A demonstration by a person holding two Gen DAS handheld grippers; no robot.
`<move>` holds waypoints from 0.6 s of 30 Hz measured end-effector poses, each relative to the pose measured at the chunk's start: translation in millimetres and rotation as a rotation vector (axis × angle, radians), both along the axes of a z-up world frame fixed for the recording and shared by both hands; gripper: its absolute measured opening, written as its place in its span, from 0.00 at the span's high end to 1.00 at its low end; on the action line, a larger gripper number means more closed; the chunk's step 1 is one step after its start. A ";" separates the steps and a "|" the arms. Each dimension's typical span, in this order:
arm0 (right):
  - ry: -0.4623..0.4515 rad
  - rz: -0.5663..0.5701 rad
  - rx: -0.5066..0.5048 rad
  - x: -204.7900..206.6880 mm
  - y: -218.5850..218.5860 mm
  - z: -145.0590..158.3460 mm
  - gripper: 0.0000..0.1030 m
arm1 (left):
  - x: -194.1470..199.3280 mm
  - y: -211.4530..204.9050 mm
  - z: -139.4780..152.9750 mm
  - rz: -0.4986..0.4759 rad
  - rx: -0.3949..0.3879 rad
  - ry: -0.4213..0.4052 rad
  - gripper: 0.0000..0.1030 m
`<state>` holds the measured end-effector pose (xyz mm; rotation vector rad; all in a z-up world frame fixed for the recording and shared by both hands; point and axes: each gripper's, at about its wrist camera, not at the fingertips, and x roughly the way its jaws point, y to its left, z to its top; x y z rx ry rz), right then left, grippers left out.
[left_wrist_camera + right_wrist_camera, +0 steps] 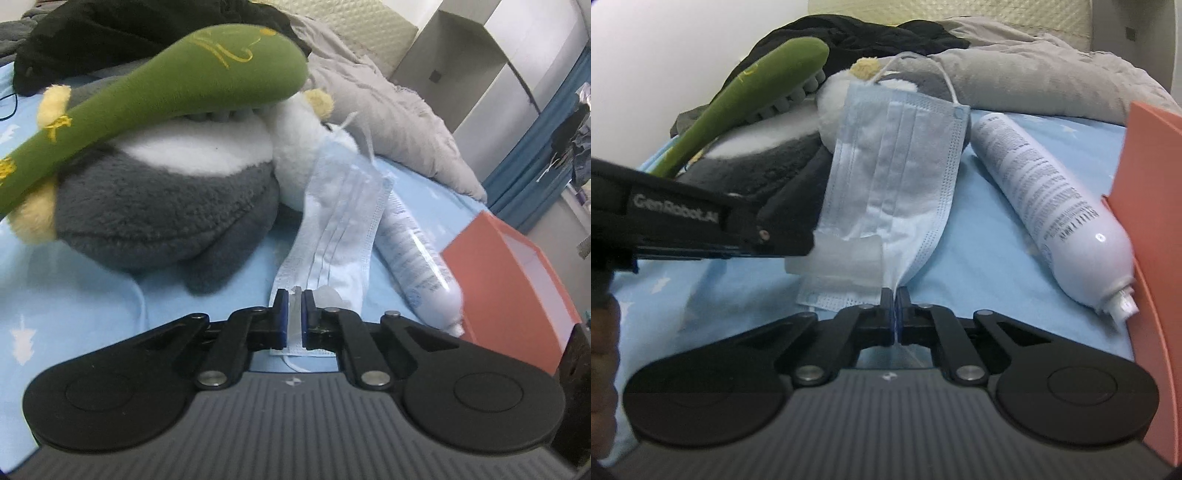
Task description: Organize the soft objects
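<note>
A light-blue face mask (340,221) (897,166) lies on the blue bedsheet (92,314), its far end leaning on a grey and white plush toy (166,206) (768,158). A green plush stick (166,92) (757,85) rests across the toy. My left gripper (294,317) is shut on the mask's near edge. My right gripper (895,314) is shut on the near edge too, a little to the right of the left gripper (842,258), which enters the right wrist view from the left.
A white tube (417,258) (1052,206) lies right of the mask, against an open orange box (517,273) (1152,221). Behind are a grey blanket (399,122) (1034,81) and black clothing (92,37) (849,37).
</note>
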<state>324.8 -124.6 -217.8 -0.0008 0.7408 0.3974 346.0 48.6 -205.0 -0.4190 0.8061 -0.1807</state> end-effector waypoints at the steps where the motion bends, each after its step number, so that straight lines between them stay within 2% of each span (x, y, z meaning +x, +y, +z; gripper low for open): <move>1: 0.000 -0.005 -0.003 -4.7 -1.6 3.1 0.95 | -5.3 0.6 4.2 0.002 -0.009 -0.005 0.93; 5: 0.008 -0.013 0.007 -22.3 -9.2 14.0 0.95 | -29.9 1.9 22.0 0.025 -0.046 -0.030 0.94; 11: 0.023 -0.026 0.005 -54.3 -22.7 24.2 0.95 | -67.9 2.0 39.9 0.025 -0.052 -0.031 0.95; 18: 0.072 -0.058 0.048 -95.3 -46.9 33.2 0.95 | -117.9 0.9 43.5 0.027 -0.019 -0.005 0.95</move>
